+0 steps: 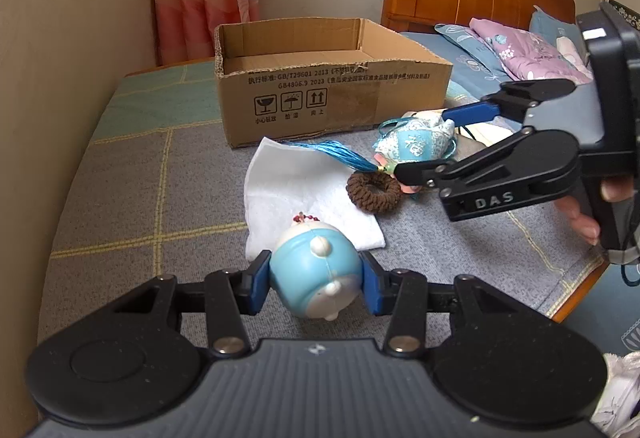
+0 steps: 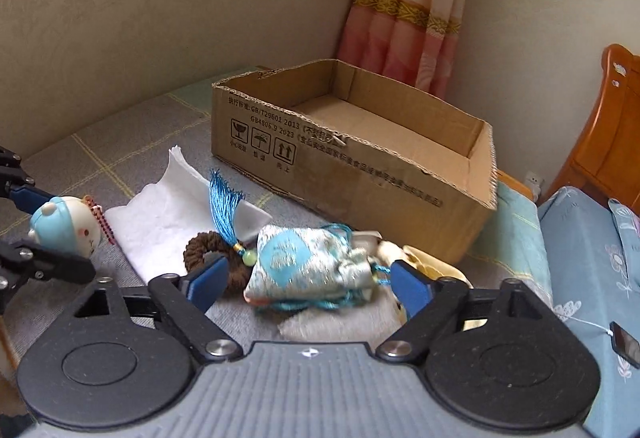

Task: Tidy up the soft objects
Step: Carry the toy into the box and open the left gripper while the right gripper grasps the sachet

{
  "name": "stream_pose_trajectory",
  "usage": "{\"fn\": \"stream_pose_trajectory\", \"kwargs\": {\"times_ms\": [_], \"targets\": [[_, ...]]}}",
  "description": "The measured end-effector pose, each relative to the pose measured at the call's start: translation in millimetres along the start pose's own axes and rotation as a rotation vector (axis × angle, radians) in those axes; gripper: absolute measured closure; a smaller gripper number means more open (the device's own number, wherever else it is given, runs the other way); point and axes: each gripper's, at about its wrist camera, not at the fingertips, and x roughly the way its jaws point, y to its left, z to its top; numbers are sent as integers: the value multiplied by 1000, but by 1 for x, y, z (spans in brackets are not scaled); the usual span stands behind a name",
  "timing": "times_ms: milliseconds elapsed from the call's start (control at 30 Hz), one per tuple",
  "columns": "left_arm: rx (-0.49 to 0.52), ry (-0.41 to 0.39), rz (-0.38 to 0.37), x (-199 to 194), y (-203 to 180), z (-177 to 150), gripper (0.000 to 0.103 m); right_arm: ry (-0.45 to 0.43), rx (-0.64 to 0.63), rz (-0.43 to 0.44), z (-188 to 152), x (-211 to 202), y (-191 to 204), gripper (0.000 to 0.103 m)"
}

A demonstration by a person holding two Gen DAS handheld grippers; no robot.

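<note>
Left gripper [image 1: 316, 278] clamped on the blue-and-white figurine [image 1: 316, 270], blue pads [image 1: 260, 278] pressing both rounded flanks. Risk there: smooth, domed sides, so likely to squirt out forward or roll in the pads if tilted on the way to the box.

Right gripper [image 2: 308, 278] wide apart, straddling the brocade sachet [image 2: 304, 262] without touching; pouch lying between the fingers, nothing gripped yet. Risk there: blue cord looped at the right finger and the blue tassel [image 2: 226, 204] trailing off past the left finger, both apt to snag or drag. Brown hair tie [image 2: 200, 250] just beyond the left finger, near enough to be pinched along with the pouch. White cloth [image 2: 160, 214] further left, under the tassel, liable to be pulled askew.

Sachet itself: pale silvery fabric, round blue patch, gathered neck, plump and yielding. Cardboard box [image 2: 360, 174] well beyond both sets of fingers, open-topped, apparently empty.
</note>
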Motion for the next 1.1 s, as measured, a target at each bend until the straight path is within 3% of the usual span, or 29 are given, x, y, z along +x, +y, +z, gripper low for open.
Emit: {"fn": "stream_pose_trajectory", "kwargs": {"times_ms": [233, 367, 767, 1100], "targets": [[9, -3, -3, 1, 2, 6, 58, 10, -33, -16, 0, 10, 3, 28], [20, 0, -5, 2, 1, 8, 58, 22, -32, -26, -1, 8, 0, 52], [45, 15, -18, -8, 3, 31, 58, -46, 12, -1, 16, -25, -15, 56], [178, -69, 26, -10, 1, 105, 58, -166, 88, 1, 47, -57, -47, 56]]}}
